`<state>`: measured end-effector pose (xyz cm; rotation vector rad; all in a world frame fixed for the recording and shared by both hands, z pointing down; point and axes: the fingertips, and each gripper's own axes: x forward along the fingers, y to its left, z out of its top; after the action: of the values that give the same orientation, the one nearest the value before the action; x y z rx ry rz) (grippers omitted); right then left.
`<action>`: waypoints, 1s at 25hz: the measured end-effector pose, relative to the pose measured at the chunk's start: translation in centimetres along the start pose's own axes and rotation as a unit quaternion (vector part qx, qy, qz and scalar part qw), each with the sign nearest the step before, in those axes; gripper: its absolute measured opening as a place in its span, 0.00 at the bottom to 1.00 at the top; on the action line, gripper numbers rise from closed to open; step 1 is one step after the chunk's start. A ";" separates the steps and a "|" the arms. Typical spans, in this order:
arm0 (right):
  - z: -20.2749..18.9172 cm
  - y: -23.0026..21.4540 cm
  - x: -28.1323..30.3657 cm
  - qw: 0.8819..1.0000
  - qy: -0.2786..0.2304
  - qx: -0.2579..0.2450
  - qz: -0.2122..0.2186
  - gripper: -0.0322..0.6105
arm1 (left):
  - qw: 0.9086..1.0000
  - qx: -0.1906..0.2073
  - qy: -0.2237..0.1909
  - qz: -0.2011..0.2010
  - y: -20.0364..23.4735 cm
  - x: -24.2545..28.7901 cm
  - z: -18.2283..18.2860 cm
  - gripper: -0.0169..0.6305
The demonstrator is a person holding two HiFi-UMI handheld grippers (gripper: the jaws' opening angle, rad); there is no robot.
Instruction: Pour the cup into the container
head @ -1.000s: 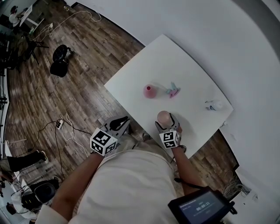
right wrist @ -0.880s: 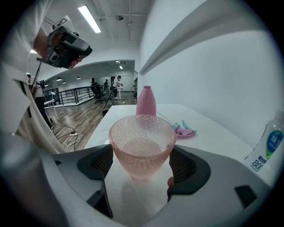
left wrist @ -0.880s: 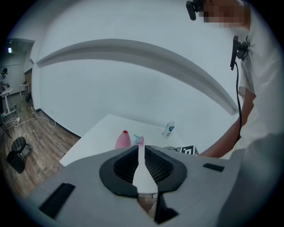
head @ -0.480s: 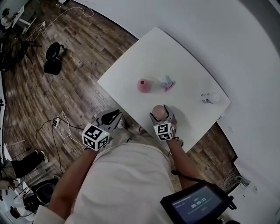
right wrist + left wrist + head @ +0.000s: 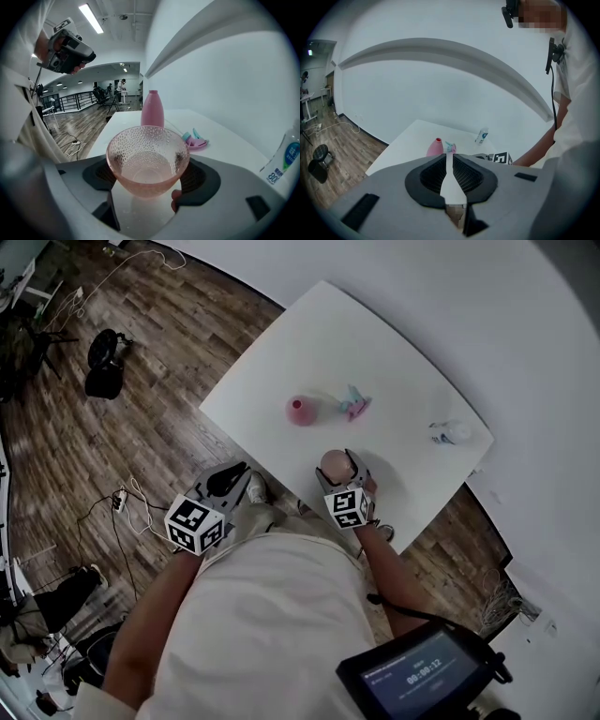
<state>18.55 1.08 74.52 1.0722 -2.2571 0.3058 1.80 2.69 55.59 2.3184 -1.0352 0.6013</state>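
Pink glass cup (image 5: 147, 150) clamped in right hand-held gripper (image 5: 150, 172); left hand-held gripper (image 5: 448, 165) closed, empty.

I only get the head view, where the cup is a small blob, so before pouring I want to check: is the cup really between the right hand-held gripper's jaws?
Observer: Yes. The right gripper view shows the pink dimpled glass cup upright between the jaws of the right hand-held gripper, a pad at each side.
Operator: What is the pink thing beyond it?
Observer: A tall pink bottle with a narrow neck, standing upright straight past the cup.
Operator: And the other side?
Observer: The left hand-held gripper has its jaws almost together, nothing between them.
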 end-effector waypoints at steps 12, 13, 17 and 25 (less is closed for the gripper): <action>3.0 -0.2 -0.3 1.000 0.003 0.017 0.000 0.64 | 1.000 -0.002 0.006 -0.014 0.6 0.9 -0.1 0.08; 3.4 -0.1 -0.4 1.000 0.003 0.018 0.000 0.64 | 1.000 -0.003 0.006 -0.015 0.7 0.9 -0.1 0.08; 4.3 -0.2 -0.9 1.000 0.005 0.024 -0.002 0.64 | 1.000 -0.003 0.005 -0.021 0.8 1.1 -0.1 0.08; 5.9 -0.6 -1.7 1.000 0.008 0.030 0.003 0.64 | 1.000 -0.003 0.001 -0.029 1.4 1.9 0.0 0.08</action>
<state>17.31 -0.90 68.77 1.0898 -2.2502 0.3844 1.86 0.89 57.07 2.3328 -0.9633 0.5764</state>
